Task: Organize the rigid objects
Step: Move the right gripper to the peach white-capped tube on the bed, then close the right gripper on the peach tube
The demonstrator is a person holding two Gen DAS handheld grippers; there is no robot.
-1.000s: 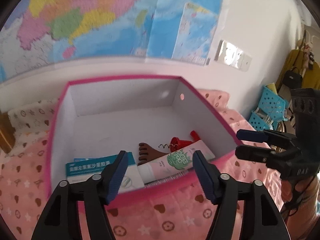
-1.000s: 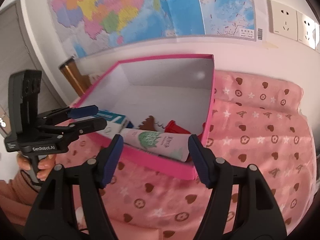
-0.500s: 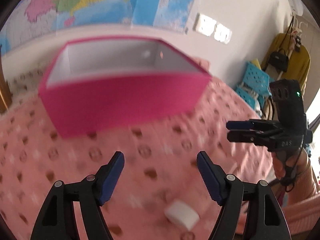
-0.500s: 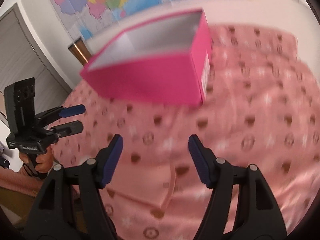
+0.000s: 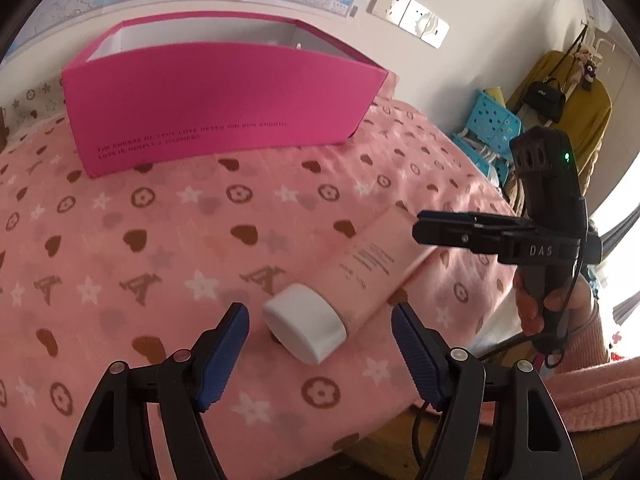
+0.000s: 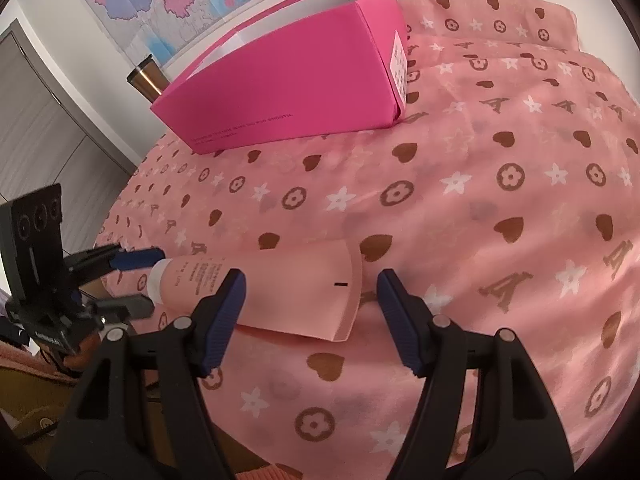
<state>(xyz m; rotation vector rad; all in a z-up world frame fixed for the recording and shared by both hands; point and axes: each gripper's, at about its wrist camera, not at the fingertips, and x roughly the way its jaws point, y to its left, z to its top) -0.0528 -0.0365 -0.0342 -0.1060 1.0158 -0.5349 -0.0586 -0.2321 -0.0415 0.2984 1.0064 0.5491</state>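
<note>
**Tube on a soft cloth, two grippers closing in**

Pink cloth [image 6: 500,208] printed with hearts and stars covers the surface, which looks like a bed or a draped table — I cannot tell which; far across it stands the pink box [image 5: 224,100], open at the top, well apart from the pink tube [image 6: 280,288] lying flat near the front edge.

Left hand-held gripper [image 5: 320,344] hovers at the tube's white cap [image 5: 305,327]; its jaws are closing, the cap between them, the pads not yet touching it, so it holds nothing. Right hand-held gripper [image 6: 311,316] is released and empty, its jaws straddling the flat crimped end of the tube.

Risks, as I judge them:

- the cap is round and smooth; a pinch off its middle could squirt it out of the pads and roll the tube toward the near edge, which is close;
- the crimped end is thin and flat; pads coming down there may catch the cloth with it and drag the cover;
- both grippers pulling on opposite ends could bend the soft body rather than lift it;
- the box wall is tall — a low carry could knock its near side.
</note>
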